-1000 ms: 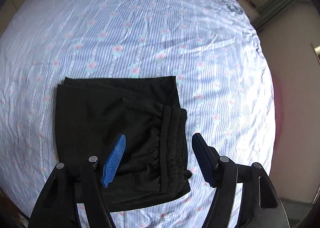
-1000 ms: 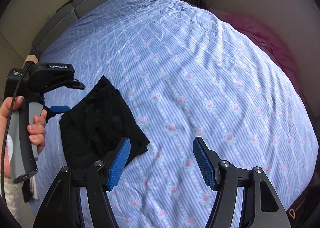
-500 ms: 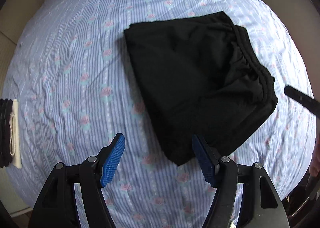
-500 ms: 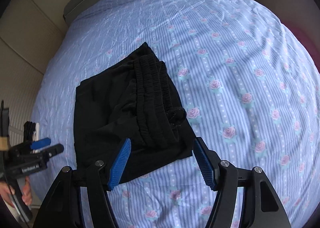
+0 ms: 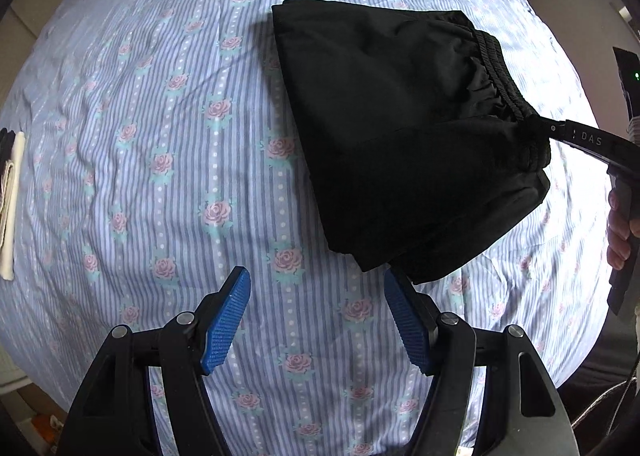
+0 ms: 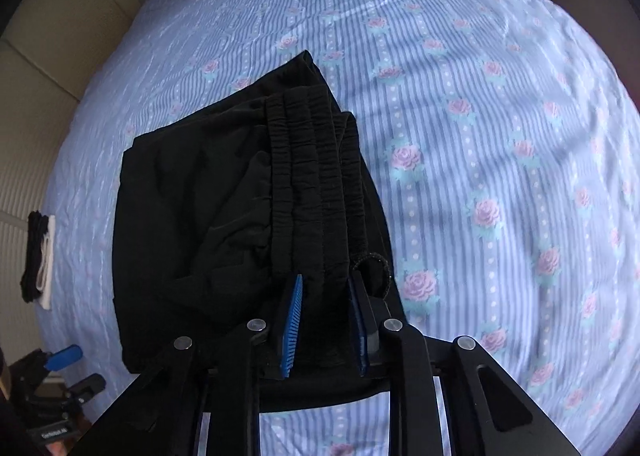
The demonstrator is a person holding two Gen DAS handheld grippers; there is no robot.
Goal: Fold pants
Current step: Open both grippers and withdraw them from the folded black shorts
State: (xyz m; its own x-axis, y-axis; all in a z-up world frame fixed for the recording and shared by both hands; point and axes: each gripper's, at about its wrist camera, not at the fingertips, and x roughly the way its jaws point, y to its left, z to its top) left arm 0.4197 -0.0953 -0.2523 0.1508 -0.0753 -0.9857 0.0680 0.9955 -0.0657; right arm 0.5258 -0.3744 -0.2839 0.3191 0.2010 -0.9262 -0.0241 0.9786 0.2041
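Pants (image 5: pixel 404 136) lie as a compact black folded bundle on the striped, rose-print bedsheet (image 5: pixel 160 176), upper centre-right of the left wrist view; in the right wrist view the same bundle fills the centre-left, gathered elastic waistband (image 6: pixel 316 184) stacked in layers on top. Right gripper (image 6: pixel 324 320): jaws closed down on the near end of the waistband stack, cloth filling the gap between the blue pads. In the left wrist view it enters from the right edge and meets the bundle at its right corner. Left gripper (image 5: pixel 316 320): jaws wide apart, holding nothing, hovering over bare sheet at lower centre, its right pad just beside the near corner of the pants, apparently not touching. Judgement: folding looks nearly complete; step in hand is probably shifting or squaring the bundle by the waistband end. To do it well: hold every layer in the pinch, since a slipped lower layer would fan the stack open; move low and slowly so the bundle slides and does not dangle; bring the left gripper to the near corner to support the free end or press it flat. A small loop of cord or cloth (image 6: pixel 372 272) pokes out beside the right pad; may snag. A dark-and-white folded item (image 6: pixel 38 260) sits at far left edge, well apart.
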